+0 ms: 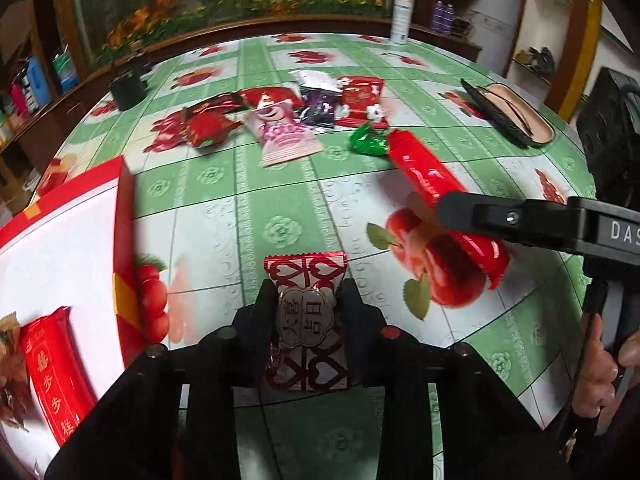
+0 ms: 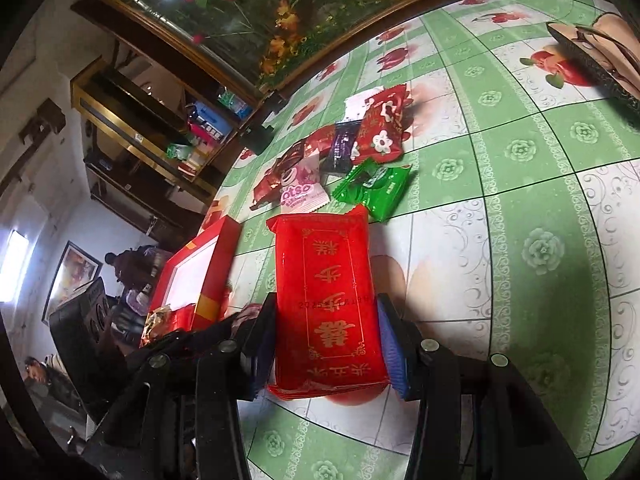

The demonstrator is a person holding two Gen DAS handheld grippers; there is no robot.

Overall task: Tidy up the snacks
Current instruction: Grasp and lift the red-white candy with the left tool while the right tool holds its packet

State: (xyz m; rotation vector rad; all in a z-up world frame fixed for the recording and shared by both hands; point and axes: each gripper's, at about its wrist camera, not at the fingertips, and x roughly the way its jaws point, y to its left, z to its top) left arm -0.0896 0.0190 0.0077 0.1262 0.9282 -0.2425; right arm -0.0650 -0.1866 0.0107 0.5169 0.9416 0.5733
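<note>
My left gripper is shut on a white-and-red heart-patterned candy, held above the tablecloth just right of the red gift box. My right gripper is shut on a long red snack pack with gold characters; it also shows in the left wrist view, clamped by the right gripper's finger. The box has a white inside and holds a red pack and a gold-brown wrapper. A pile of snacks lies farther back: pink pack, dark red packs, purple pack, red flowered pack, green pack.
The table carries a green-and-white fruit-print cloth. A dark cup stands at the back left, a white spray bottle at the back edge, and a sandal-like item at the right. Shelves and a flower picture stand behind.
</note>
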